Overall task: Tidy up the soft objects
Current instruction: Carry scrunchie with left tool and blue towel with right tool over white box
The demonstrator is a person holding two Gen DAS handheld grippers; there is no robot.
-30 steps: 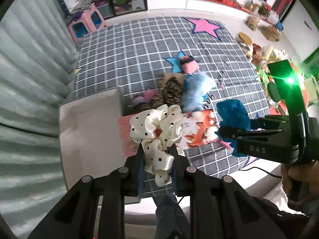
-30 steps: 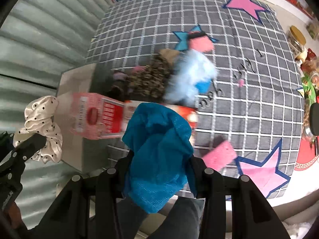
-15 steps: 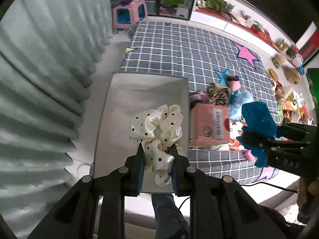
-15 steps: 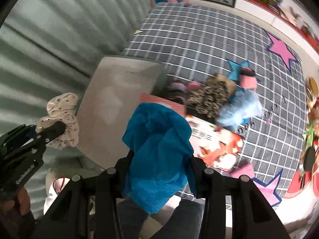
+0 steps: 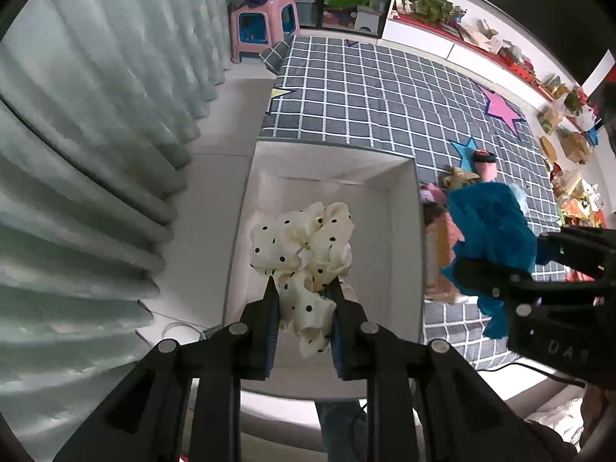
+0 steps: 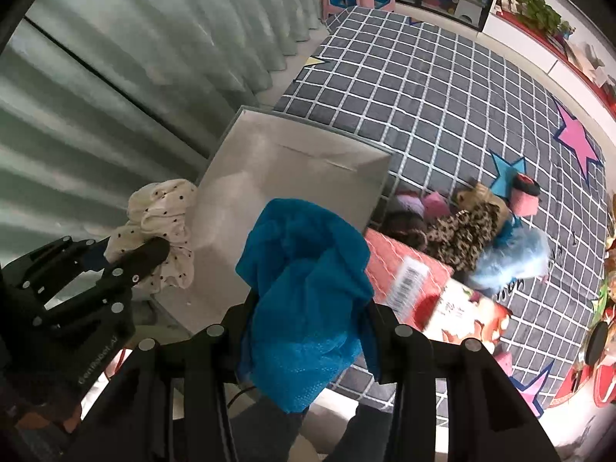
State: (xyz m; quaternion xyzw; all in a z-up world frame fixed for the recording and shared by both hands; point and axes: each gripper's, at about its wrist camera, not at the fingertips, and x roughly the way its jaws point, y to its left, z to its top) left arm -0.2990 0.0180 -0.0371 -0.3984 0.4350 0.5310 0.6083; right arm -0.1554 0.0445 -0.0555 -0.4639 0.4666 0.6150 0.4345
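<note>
Both grippers carry a soft item toward the white box (image 5: 417,238), which stands at the near left corner of the checked mat (image 5: 377,88), beside the curtain (image 5: 96,146). The left gripper (image 5: 304,288) has its jaws nearly closed, pinching the cream dotted scrunchie (image 5: 308,238); a second ago this scrunchie hung over the clutter on the mat, and it now hangs directly above the bare floor of the box, inside the outline of its walls but not yet resting on anything. The right gripper (image 6: 308,308) stands at a moderate width, clamped on the bunched blue mesh cloth (image 6: 304,292); over the same interval it has travelled from above the middle of the mat to a position just outside the box's right wall, over the pink carton (image 6: 408,277). The remaining items, a leopard-print piece (image 6: 462,231), a pale blue fluffy piece (image 6: 512,258) and smaller pink pieces, lie on the mat near the box's right wall. The shift suggests the carrying step is nearly complete: the scrunchie appears ready for release, while the cloth probably needs a little more travel toward the box first.
</note>
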